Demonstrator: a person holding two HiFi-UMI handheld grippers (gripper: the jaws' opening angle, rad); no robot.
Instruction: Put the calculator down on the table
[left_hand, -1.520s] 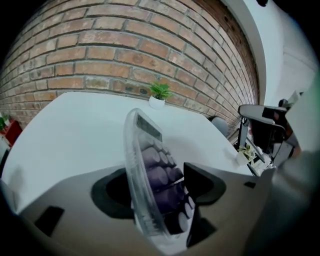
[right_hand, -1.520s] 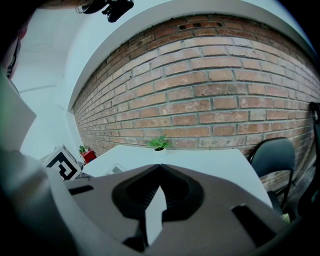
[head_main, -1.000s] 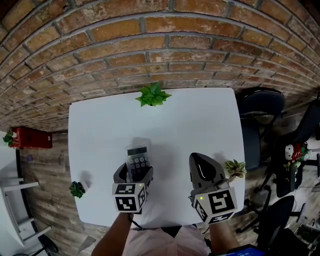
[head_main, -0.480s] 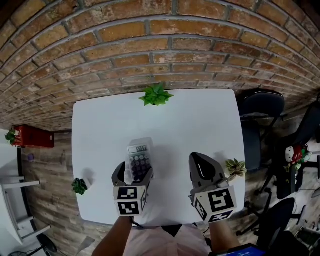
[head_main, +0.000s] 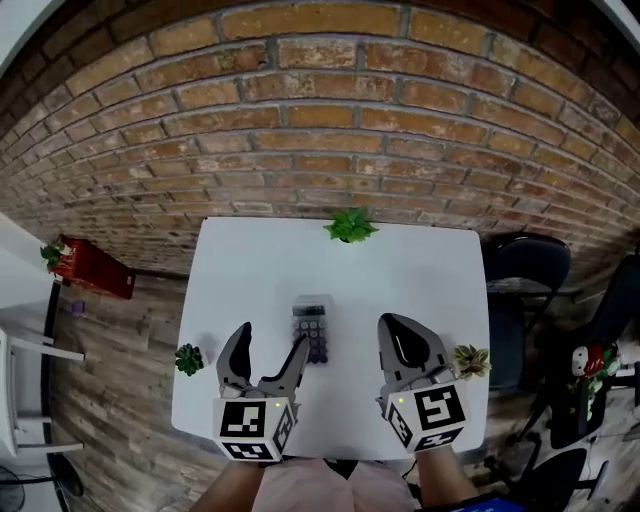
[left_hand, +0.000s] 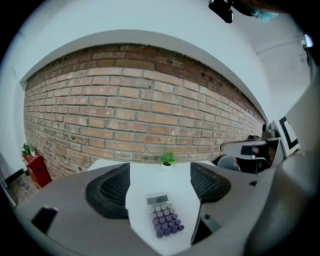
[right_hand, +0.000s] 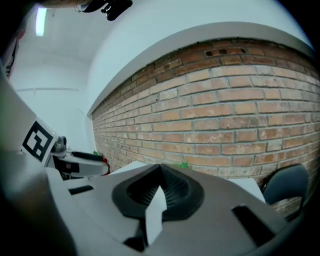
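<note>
The calculator, grey with dark purple keys, lies flat on the white table, its display toward the brick wall. My left gripper is open just behind it, jaws spread wide and holding nothing. In the left gripper view the calculator rests on the table between and below the two spread jaws of the left gripper, apart from both pads. My right gripper hovers to the right of the calculator with its jaws closed together. In the right gripper view the right gripper holds nothing.
A small green plant stands at the table's far edge by the brick wall. Another plant sits at the left edge and a third at the right edge. A dark chair stands to the right, a red box on the floor to the left.
The left gripper has opened and let go of the calculator, which now lies on the table; the gripper has drawn back. The view has pulled away from the table.
</note>
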